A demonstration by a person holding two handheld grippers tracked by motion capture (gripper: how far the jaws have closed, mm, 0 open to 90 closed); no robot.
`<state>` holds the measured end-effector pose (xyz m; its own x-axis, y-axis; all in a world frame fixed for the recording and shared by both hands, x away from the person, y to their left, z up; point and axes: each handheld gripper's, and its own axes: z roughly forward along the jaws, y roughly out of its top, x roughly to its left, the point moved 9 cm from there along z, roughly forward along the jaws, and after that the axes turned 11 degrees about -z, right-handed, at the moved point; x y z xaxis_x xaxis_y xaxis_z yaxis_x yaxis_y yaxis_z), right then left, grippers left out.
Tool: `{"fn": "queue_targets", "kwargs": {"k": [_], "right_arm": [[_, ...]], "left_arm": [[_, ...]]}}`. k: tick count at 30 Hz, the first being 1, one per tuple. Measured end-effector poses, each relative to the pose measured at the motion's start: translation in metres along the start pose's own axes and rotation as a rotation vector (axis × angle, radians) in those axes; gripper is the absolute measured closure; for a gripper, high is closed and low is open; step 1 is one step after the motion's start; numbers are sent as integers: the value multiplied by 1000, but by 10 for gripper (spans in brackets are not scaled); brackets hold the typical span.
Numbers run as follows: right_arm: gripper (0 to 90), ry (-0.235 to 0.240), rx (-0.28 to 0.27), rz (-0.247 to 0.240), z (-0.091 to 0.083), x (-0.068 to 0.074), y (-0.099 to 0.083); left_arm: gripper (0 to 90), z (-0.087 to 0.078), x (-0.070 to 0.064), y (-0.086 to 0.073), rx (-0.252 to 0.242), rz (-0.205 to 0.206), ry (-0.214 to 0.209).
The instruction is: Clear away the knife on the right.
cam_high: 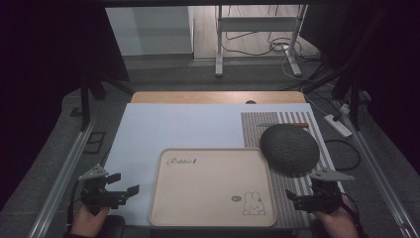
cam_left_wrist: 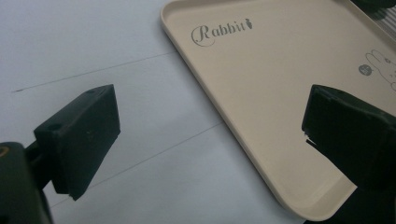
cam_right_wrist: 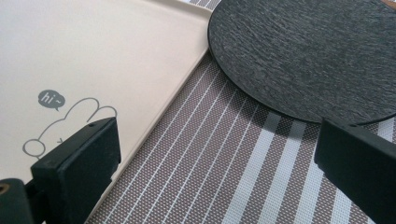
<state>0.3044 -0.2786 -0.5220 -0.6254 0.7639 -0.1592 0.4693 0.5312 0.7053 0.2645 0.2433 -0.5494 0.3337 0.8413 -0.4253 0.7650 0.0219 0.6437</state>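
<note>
Poised before any grasp: left gripper [cam_high: 130,190] and right gripper [cam_high: 292,197], jaws apart and empty, flanking cream rectangular plastic tray [cam_high: 163,208], round dark textured plate [cam_high: 289,148] far right, likely next pickup.

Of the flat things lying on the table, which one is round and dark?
The dark round plate, lying on the striped placemat right of the beige rabbit tray; tray and placemat are rectangular and paler.
</note>
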Motion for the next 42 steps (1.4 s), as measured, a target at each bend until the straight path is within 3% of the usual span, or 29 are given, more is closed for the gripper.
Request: {"fn": "queue_targets", "kwargs": {"k": [10, 16, 25, 30, 42], "right_arm": [[7, -12, 2, -10, 1, -5, 5], [6, 15, 5, -36, 4, -4, 8], [6, 27, -15, -28, 9, -13, 16], [6, 16, -65, -43, 11, -19, 26], [0, 21, -36, 3, 19, -31, 34]], "left_arm": [[51, 1, 1, 0, 4, -6, 11], [51, 1, 1, 0, 6, -7, 16], [52, 1, 1, 0, 9, -6, 23], [52, 1, 1, 0, 9, -4, 26], [53, 2, 1, 0, 11, -2, 30]]}}
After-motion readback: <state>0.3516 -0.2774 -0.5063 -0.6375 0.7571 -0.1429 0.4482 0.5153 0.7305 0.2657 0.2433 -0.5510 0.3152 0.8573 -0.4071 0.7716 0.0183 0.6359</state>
